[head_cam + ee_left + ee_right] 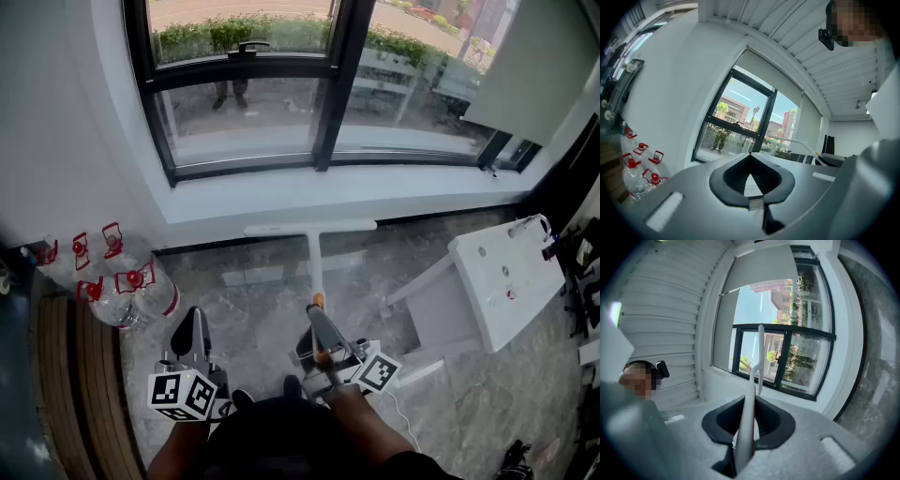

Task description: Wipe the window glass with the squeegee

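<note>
The white T-shaped squeegee point(310, 228) hangs low in front of the window glass point(253, 108), its blade level just above the floor below the white sill point(356, 192). Its handle, with an orange band, runs back into my right gripper point(318, 323), which is shut on it. In the right gripper view the handle point(751, 399) passes between the pads toward the dark-framed window point(806, 357). My left gripper point(195, 317) is held beside it on the left, shut, with nothing in it. The left gripper view shows its pads point(750, 157) meeting at the tips.
Several large water bottles with red caps point(131, 286) stand on the floor at left by a wooden bench point(75, 384). A white table point(506, 281) lies tipped at right, with a white cable point(403, 412) on the marble floor near it.
</note>
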`<state>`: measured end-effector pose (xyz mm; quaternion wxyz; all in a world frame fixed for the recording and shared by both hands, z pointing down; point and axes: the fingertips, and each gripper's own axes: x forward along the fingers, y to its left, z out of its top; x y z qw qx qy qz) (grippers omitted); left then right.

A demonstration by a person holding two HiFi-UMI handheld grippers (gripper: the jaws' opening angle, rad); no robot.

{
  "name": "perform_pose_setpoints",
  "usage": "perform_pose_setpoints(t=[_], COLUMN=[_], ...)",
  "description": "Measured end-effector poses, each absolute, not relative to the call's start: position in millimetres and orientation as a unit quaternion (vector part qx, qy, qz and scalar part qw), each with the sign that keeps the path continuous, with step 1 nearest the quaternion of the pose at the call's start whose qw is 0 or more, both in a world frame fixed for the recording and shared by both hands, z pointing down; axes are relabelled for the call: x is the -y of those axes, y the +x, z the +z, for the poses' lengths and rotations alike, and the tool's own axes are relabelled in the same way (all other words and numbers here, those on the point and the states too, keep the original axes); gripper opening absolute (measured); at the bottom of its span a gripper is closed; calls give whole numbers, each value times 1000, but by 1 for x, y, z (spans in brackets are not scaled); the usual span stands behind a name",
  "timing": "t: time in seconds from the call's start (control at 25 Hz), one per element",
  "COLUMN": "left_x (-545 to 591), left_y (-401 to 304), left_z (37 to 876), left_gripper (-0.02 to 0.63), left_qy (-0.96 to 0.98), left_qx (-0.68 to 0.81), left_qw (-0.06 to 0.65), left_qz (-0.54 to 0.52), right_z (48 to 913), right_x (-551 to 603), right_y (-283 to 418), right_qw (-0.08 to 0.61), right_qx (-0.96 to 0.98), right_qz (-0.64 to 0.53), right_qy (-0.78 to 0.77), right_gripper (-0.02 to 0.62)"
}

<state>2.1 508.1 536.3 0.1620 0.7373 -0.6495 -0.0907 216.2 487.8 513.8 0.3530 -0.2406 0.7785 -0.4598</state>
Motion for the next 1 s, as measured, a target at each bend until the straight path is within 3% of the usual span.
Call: perform_pose_setpoints(t=[0.2, 1.0], left_x=[-476, -464], left_y=[10, 24], left_z=[532, 548], left_gripper=[18, 18], left_qy=[745, 745], left_qx=[649, 645], left_qw=[135, 159], left_qz=[-78, -63], right_z=[530, 530], right_x=[-453, -450], right_y=[206, 203], right_qw=[341, 324], right_qx=[-777, -783], right_qz=[-455, -461], right_qy=[-269, -265], right_gripper=[40, 40])
